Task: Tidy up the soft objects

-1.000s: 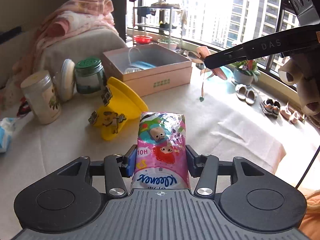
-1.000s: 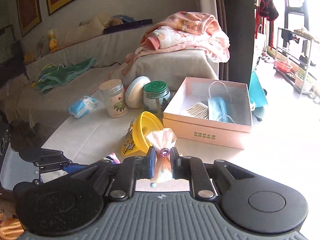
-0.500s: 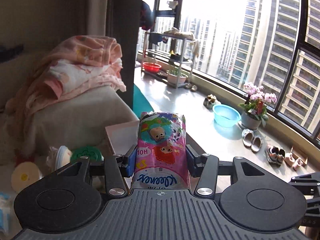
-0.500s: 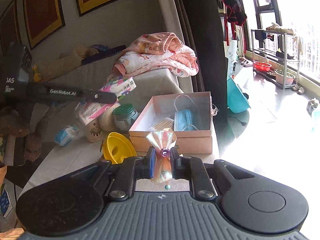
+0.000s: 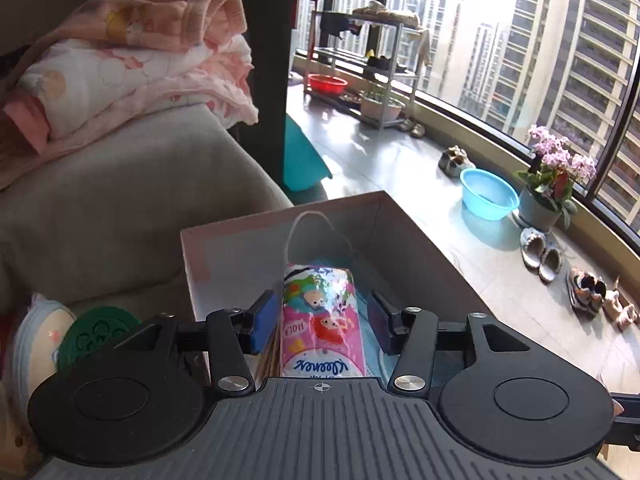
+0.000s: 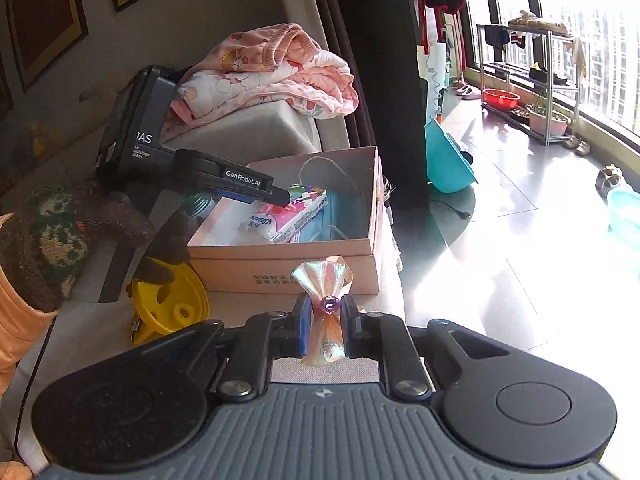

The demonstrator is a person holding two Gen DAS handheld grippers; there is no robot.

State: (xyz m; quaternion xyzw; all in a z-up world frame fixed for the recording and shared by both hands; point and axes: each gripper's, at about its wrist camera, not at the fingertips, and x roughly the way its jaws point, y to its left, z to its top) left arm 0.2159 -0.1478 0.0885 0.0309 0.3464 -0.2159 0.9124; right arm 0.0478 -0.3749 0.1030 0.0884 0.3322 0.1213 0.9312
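Hovering over the open pink box [image 5: 404, 236], the left tool [image 5: 320, 320] has its jaws standing clear on both sides of the tissue pack [image 5: 322, 320], which lies inside the box on the blue mask [image 6: 344, 216], long axis straight ahead along the fingers. The right tool [image 6: 326, 326] (just short of the box's near wall) pinches an iridescent bow [image 6: 324, 280], the box directly ahead.

Pink cartoon-printed tissue pack [image 5: 322, 316], pale pink box [image 6: 296, 256], iridescent peach bow [image 6: 325, 280] with purple gem, yellow funnel [image 6: 172, 304].
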